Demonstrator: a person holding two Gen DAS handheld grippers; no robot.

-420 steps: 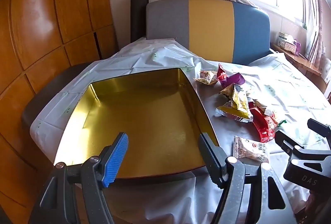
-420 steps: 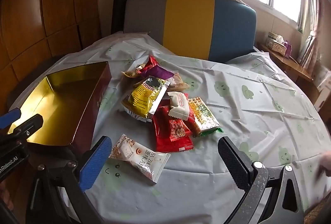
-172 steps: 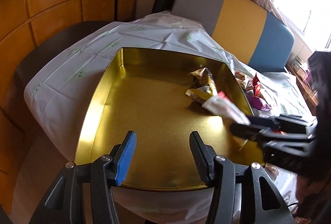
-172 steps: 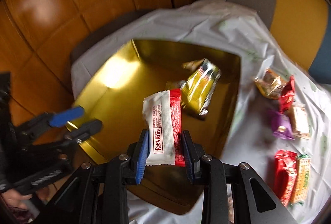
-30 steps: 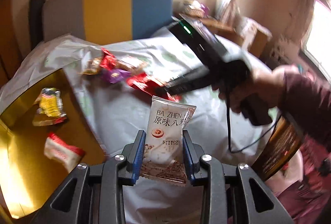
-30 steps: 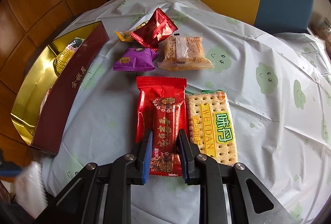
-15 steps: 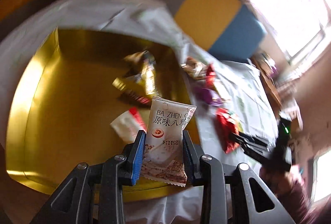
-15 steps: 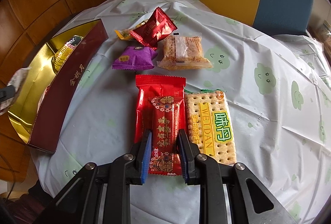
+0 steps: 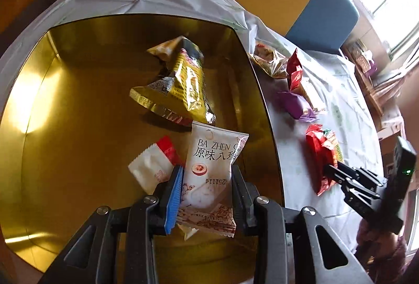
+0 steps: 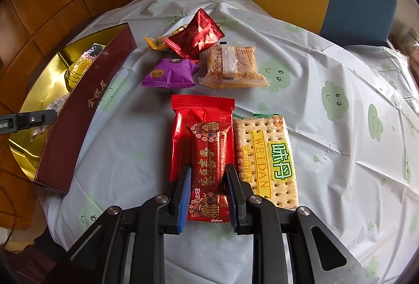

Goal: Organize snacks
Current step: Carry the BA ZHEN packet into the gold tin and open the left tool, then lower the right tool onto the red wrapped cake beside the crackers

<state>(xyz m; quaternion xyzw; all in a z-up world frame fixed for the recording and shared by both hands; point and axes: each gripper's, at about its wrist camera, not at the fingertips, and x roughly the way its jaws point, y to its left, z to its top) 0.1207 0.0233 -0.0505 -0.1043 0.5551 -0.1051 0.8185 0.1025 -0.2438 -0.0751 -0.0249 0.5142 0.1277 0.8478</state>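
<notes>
the left tongs (image 9: 205, 187) grip the white snack packet (image 9: 209, 174) upright over the gold tin (image 9: 78, 100), open floor directly below. the right tongs (image 10: 208, 181) pinch the red bar (image 10: 209, 166) lengthwise on the desk (image 10: 327, 126), the tin off to their left.

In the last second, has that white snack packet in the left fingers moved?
Yes. The white packet, clamped in the left gripper, swung from above the tablecloth leftward, over the gold tin.
</notes>
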